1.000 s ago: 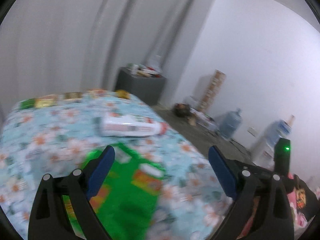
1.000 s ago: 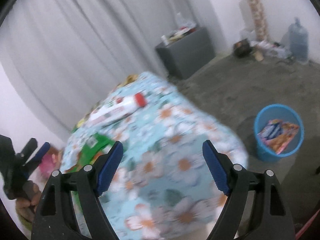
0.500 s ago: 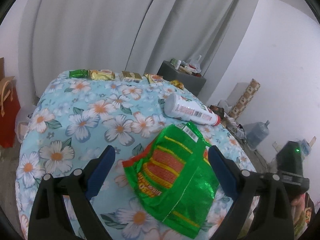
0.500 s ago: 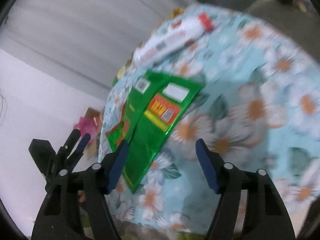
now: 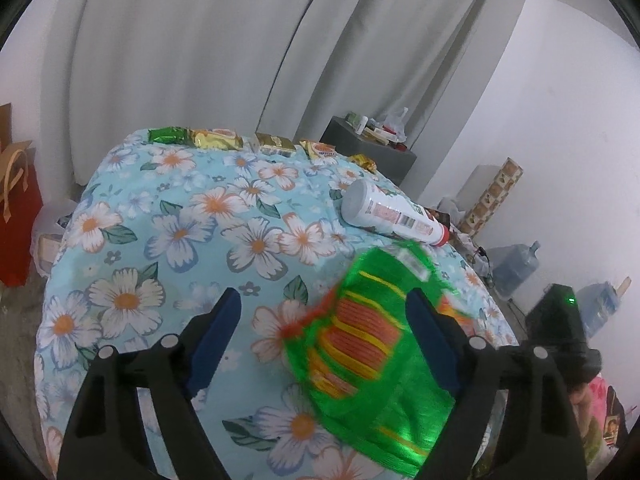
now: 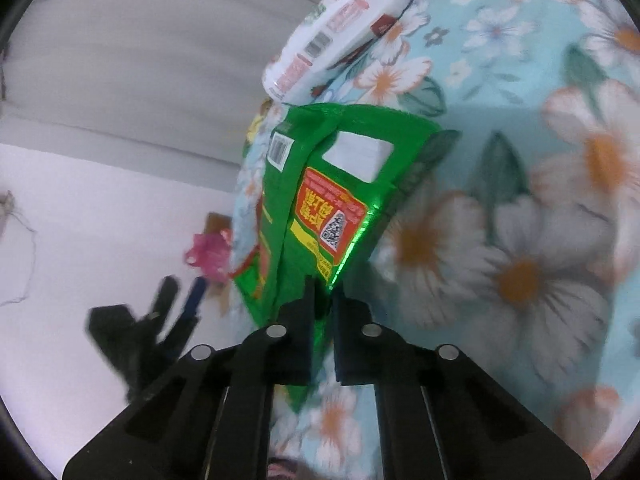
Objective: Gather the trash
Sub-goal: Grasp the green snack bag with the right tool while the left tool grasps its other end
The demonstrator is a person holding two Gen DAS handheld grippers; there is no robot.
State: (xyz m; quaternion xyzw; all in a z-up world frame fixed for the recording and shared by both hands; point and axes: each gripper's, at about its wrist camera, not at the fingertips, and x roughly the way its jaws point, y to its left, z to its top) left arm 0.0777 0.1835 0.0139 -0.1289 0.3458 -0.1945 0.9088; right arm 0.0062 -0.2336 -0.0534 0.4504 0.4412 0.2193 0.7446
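Observation:
A shiny green snack bag (image 6: 320,184) has one edge lifted off the flower-print tablecloth (image 6: 520,240), with my right gripper (image 6: 322,300) shut on its near corner. In the left wrist view the same bag (image 5: 372,344) is blurred and tilted up. My left gripper (image 5: 322,304) hovers over the table, its jaws wide but closing. Part of the bag shows between them, and no pad presses on it. A white bottle with a red cap (image 5: 394,216) lies on its side just beyond the bag, also the bottle (image 6: 340,28) in the right wrist view.
Several small snack packets (image 5: 218,138) line the table's far edge before a grey curtain. A grey cabinet (image 5: 372,148) with clutter stands behind. A red paper bag (image 5: 16,216) sits on the floor at left, and water jugs (image 5: 514,264) at right.
My right gripper went from wide open to shut on the green bag's corner, and the bag tilted up off the cloth. The left jaws narrowed a little.

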